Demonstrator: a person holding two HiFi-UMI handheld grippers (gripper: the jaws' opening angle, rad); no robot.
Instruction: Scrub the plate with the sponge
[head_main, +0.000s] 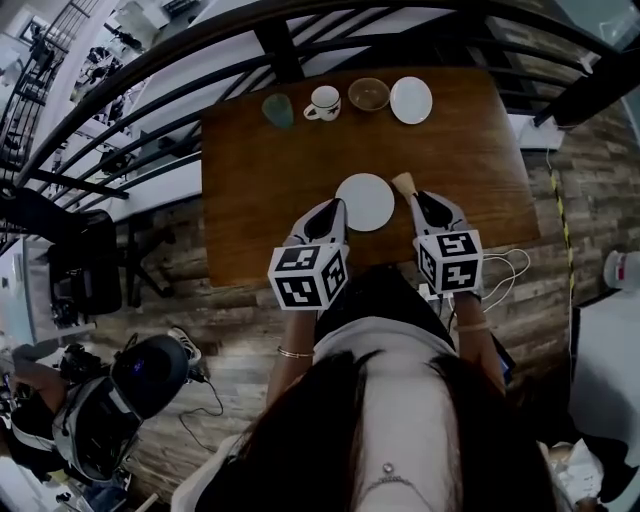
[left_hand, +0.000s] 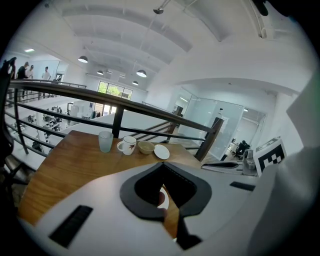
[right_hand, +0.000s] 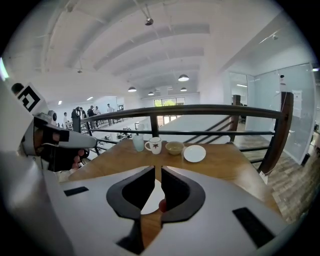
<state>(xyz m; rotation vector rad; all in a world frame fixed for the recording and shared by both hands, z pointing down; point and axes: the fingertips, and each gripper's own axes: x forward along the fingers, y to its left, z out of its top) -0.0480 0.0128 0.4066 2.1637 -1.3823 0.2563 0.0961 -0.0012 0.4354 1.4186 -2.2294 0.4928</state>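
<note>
A white plate (head_main: 365, 201) lies on the wooden table (head_main: 260, 190), near its front edge. A tan sponge (head_main: 403, 183) sits just right of the plate, at the tip of my right gripper (head_main: 415, 197). I cannot tell whether they touch. In the right gripper view the right gripper (right_hand: 156, 192) has its jaws almost together, and only the plate (right_hand: 150, 198) and wood show through the slit. My left gripper (head_main: 337, 206) hovers at the plate's left rim, its jaws shut with nothing in them. A sliver of plate (left_hand: 162, 201) shows between the jaws of the left gripper (left_hand: 163, 196).
Along the table's far edge stand a green glass (head_main: 278, 110), a mug (head_main: 323, 102), a tan bowl (head_main: 369, 94) and a small white plate (head_main: 411, 100). A dark railing (head_main: 290, 55) runs behind the table. White cables (head_main: 505, 270) lie on the floor at right.
</note>
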